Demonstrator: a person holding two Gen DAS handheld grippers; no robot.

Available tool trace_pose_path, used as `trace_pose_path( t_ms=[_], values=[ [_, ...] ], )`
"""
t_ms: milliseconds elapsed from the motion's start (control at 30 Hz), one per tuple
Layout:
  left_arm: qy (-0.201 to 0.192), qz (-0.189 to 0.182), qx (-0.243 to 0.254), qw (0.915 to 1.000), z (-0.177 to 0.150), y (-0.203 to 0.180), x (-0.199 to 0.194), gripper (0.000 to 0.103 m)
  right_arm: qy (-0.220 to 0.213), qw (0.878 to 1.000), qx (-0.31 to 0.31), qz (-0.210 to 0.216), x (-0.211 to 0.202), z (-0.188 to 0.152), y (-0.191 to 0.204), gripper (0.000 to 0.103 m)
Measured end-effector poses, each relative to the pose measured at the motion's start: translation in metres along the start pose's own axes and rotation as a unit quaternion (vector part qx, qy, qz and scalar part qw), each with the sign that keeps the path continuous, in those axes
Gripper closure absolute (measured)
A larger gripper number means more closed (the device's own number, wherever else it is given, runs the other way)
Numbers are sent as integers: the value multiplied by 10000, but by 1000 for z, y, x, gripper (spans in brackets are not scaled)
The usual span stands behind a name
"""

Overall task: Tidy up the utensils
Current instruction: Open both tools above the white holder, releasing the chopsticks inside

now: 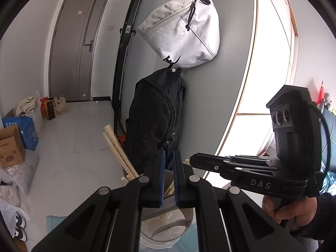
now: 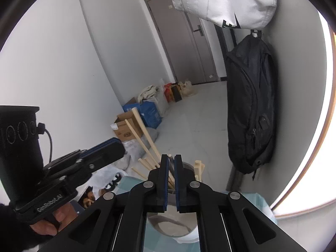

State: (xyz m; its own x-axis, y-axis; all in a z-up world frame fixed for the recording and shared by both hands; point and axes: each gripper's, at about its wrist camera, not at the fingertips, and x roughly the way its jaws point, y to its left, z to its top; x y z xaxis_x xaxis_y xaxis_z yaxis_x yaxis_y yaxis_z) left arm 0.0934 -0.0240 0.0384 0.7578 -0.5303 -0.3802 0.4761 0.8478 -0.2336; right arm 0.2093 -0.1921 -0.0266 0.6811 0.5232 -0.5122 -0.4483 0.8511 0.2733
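Both hand-held grippers [image 1: 168,180] [image 2: 171,180] are pinched together, empty, over light, stiff, rather slippery chopsticks [image 2: 145,140], best gripped mid-shaft.

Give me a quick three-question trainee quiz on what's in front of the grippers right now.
1. True or false: the white bag hangs above the black backpack.
2. Where do the wooden chopsticks stand? A: in the round holder. B: in a cardboard box. C: inside the white bag.
3. What colour is the cloth under the holder?

Key: 1 true; 2 A; 3 light blue.
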Motion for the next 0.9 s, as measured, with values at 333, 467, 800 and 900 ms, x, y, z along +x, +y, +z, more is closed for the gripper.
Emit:
trace_pose_path(
  t_ms=[333,467,800,900],
  values=[
    [63,433,-232,9988,-5,3,-21,79,-275,9993,174,169,-22,-9,7,59],
    [-26,733,-386,9966,-6,5,-31,59,-568,9979,252,169,-48,-14,11,50],
    [-229,1276,-649,9894,-12,-4,-57,22,-1495,9887,-58,-79,-120,-42,35,16],
    [-330,1436,-737,9863,-17,-6,-67,18,-1632,9863,-164,-169,-131,-52,41,10]
  ],
)
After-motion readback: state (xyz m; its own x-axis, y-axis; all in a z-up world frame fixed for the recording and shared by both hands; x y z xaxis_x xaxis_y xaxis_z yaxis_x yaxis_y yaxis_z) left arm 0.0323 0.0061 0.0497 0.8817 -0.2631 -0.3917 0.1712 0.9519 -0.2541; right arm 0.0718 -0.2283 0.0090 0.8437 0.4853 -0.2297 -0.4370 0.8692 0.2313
